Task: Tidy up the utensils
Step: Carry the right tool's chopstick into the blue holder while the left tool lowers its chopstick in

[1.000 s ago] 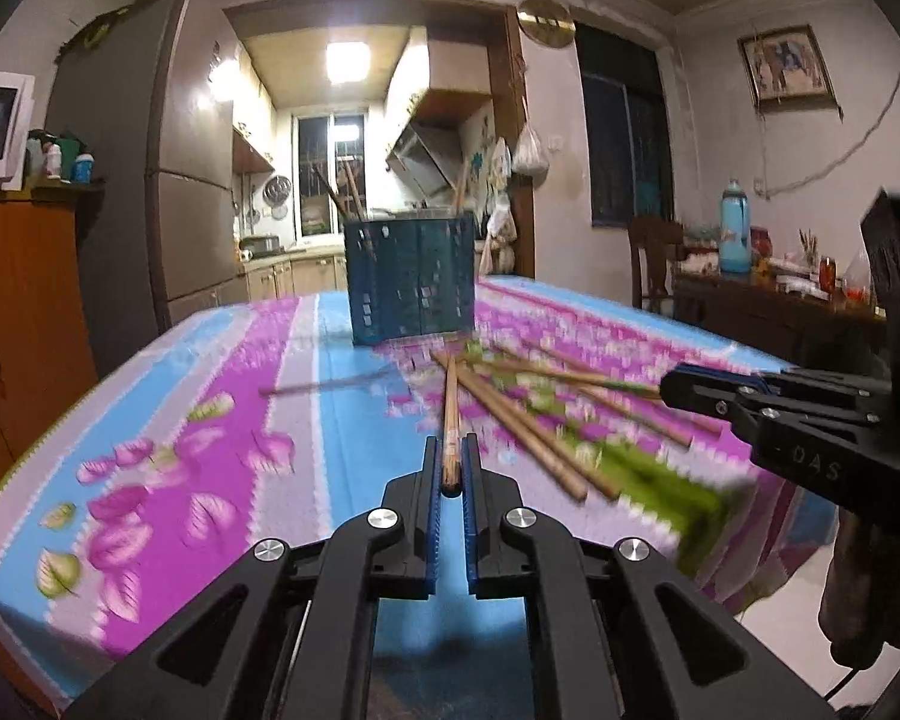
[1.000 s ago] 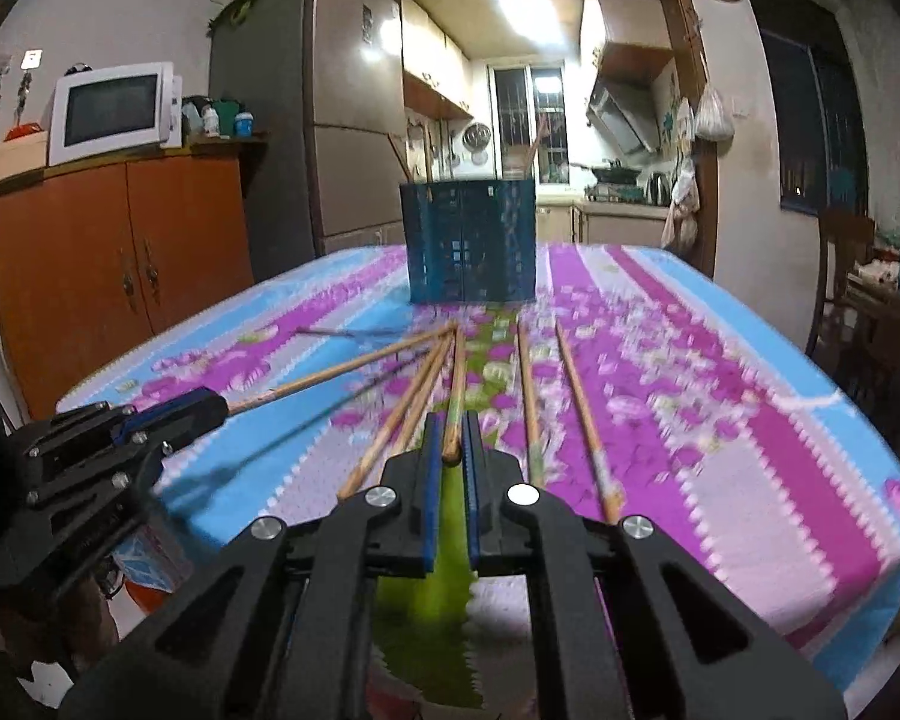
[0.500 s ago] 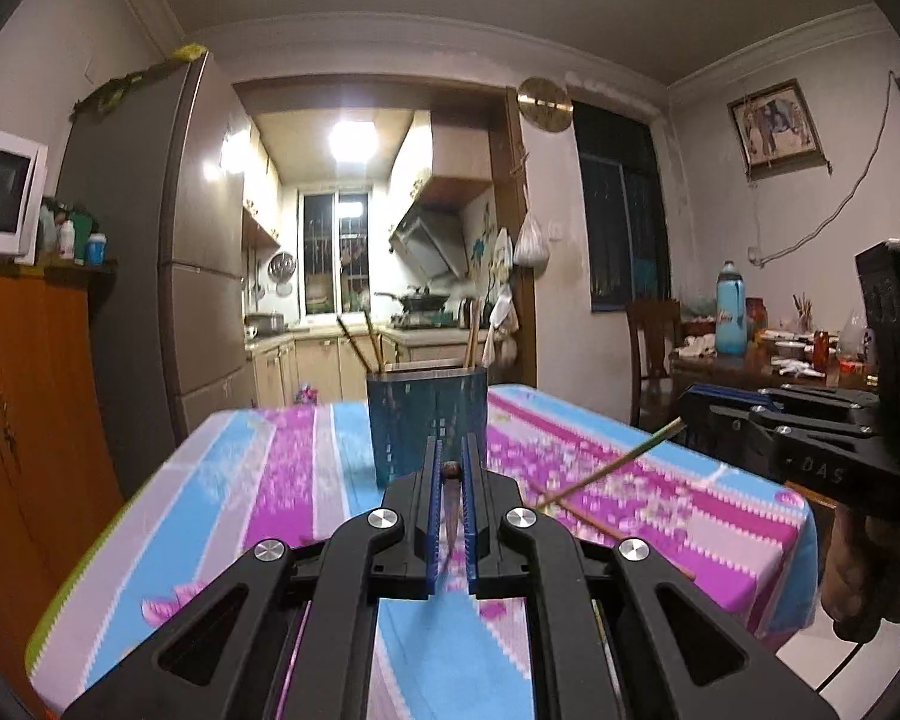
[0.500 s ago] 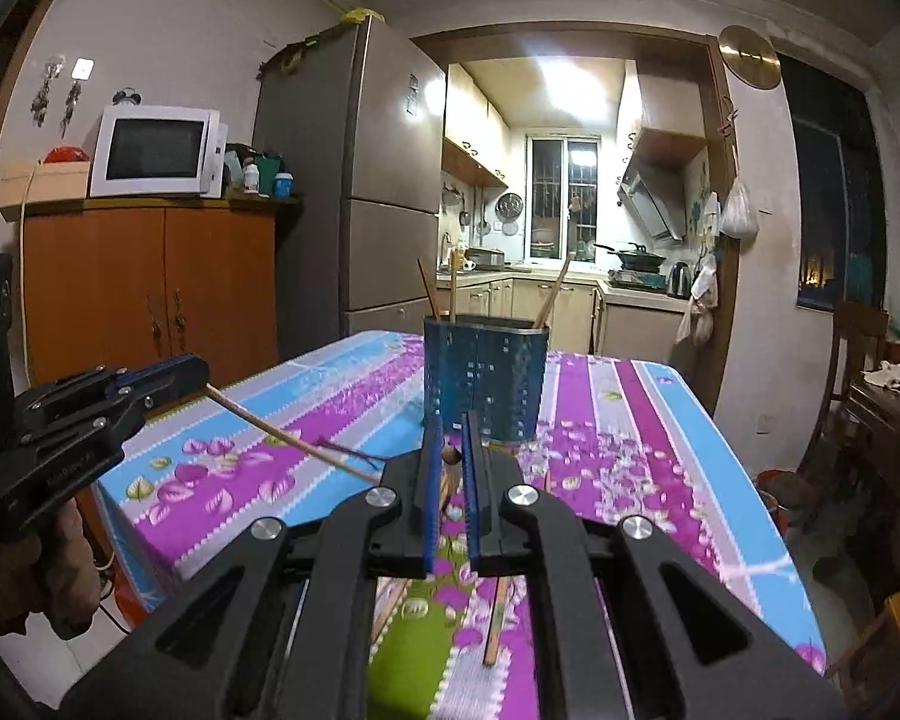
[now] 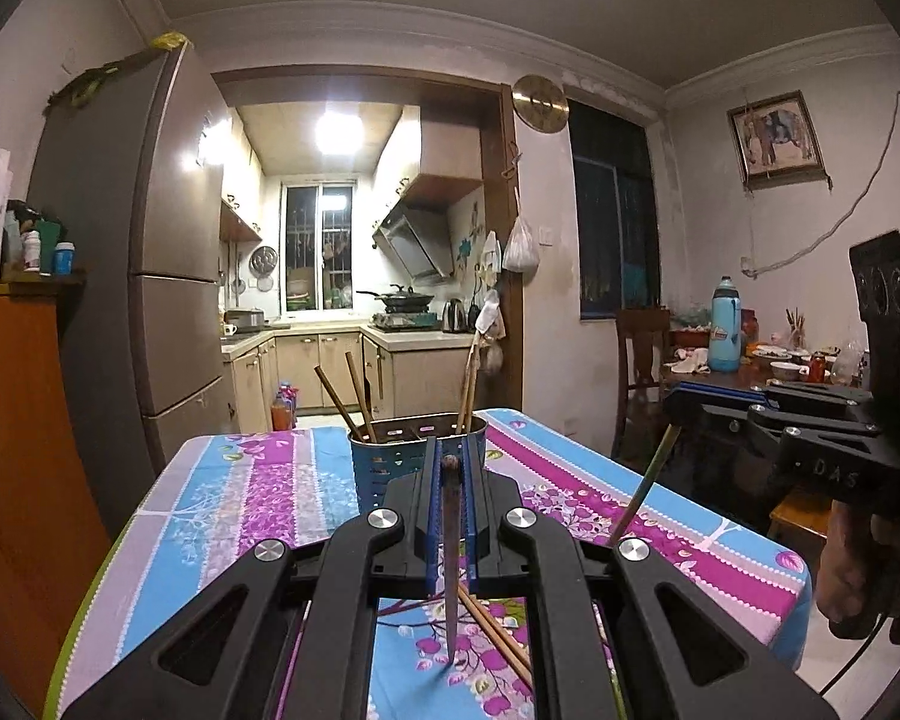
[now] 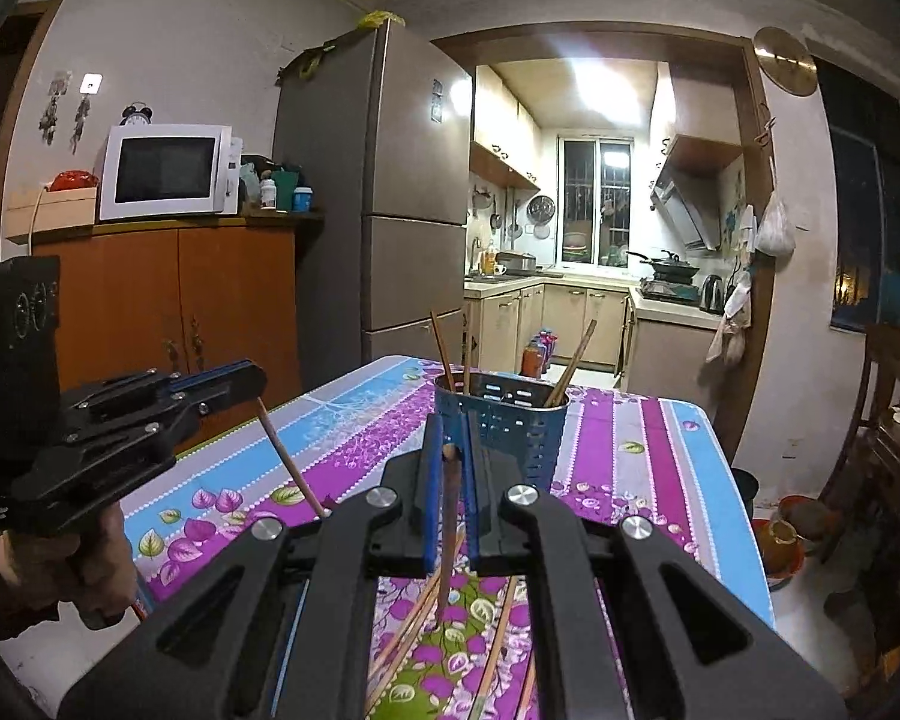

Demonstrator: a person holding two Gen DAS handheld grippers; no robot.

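Over the table (image 5: 246, 498), left view: left gripper (image 5: 450, 468) closed on a chopstick (image 5: 450, 546) hanging down.
Holder (image 5: 384, 468): blue, far, just past the fingertips, chopsticks inside.
Right edge: right gripper (image 5: 684, 402) holding a second chopstick (image 5: 642, 492).
Right view: right gripper (image 6: 448, 456) clamped on its chopstick (image 6: 448, 528).
Near: loose chopsticks (image 6: 414, 618) on the cloth.
Left edge: left gripper (image 6: 252, 381), hand (image 6: 60, 570) under it.

One blue utensil holder (image 6: 501, 420) stood on the table. Inside the holder were three chopsticks (image 6: 570, 363). Two grippers were up in front of the holder, the left gripper (image 5: 450, 468) and the right gripper (image 6: 450, 456), each with one chopstick (image 5: 450, 540) pinched in it. More loose chopsticks (image 6: 414, 618) lay on the cloth short of the holder; their number could not be told.
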